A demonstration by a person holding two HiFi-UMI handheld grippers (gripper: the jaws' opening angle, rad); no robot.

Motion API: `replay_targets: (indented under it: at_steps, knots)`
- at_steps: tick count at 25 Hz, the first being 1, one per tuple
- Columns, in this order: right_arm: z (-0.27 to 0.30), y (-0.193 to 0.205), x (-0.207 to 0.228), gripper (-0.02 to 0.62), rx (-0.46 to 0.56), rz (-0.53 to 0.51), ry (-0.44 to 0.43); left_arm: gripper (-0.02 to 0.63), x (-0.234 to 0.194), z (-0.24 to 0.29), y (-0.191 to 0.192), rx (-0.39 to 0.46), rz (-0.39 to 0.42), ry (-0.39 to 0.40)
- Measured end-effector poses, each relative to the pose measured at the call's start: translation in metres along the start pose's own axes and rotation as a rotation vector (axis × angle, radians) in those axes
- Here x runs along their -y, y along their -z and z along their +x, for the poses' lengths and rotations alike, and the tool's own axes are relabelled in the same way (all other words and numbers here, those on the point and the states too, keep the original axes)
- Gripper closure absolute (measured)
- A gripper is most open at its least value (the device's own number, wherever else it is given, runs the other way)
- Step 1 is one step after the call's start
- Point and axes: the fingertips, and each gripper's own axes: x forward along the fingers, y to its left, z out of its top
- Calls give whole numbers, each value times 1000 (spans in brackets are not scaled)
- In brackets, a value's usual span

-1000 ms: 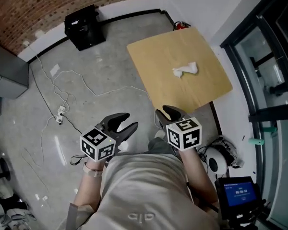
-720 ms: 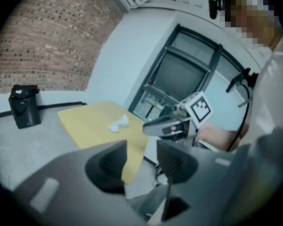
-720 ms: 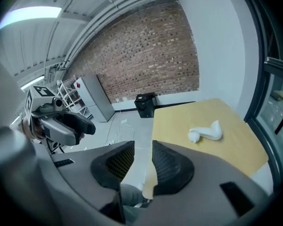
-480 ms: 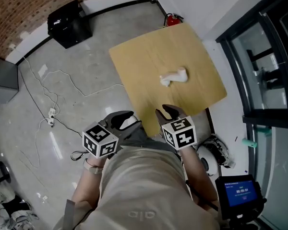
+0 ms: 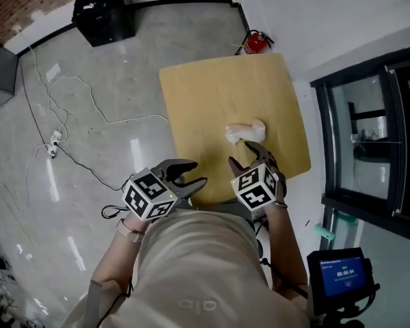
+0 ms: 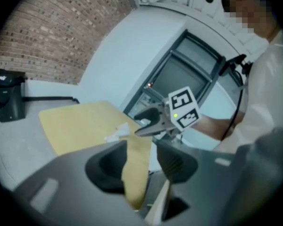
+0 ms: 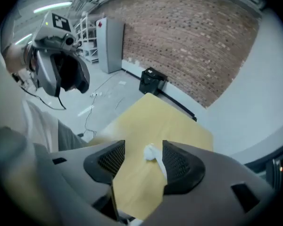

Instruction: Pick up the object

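One crumpled white object point(image 5: 246, 132) (soft-looking) lies on square wooden table point(image 5: 212, 94).

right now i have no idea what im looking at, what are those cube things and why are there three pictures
There is no robot here. A person holds a two-jaw clamp in each hand, and the patterned cube is part of each clamp.

The head view comes from a camera on the person's head, looking down. It shows the left gripper and the right gripper in front of the body. The other two pictures come from a camera riding on each gripper, looking along its jaws.

On the wooden table lies one small white object; I can't tell what it is. The right gripper is close to it with its jaws apart, and nothing is gripped yet. The left gripper is also open and empty, near the table's near edge.
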Motion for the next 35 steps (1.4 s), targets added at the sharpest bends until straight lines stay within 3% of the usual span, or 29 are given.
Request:
replay_targets:
  at_steps: [7, 12, 17, 24, 29, 35]
  knots:
    - [109, 67, 48, 360, -217, -601, -63, 426, -19, 13, -3, 191, -213, -289]
    - [160, 96, 51, 357, -305, -767, -71, 426, -3, 16, 10, 228, -252, -427]
    - [196, 108, 52, 351, -372, -876, -62, 426, 15, 19, 14, 239, -280, -472]
    - [203, 104, 42, 368, -498, -950, -141, 426, 18, 20, 22, 218, -306, -456]
    - [208, 101, 41, 370, -485, -941, -156, 426, 9, 20, 26, 211, -318, -428]
    - [213, 101, 40, 370, -478, -869, -236, 426, -1, 19, 23, 185, -302, -396]
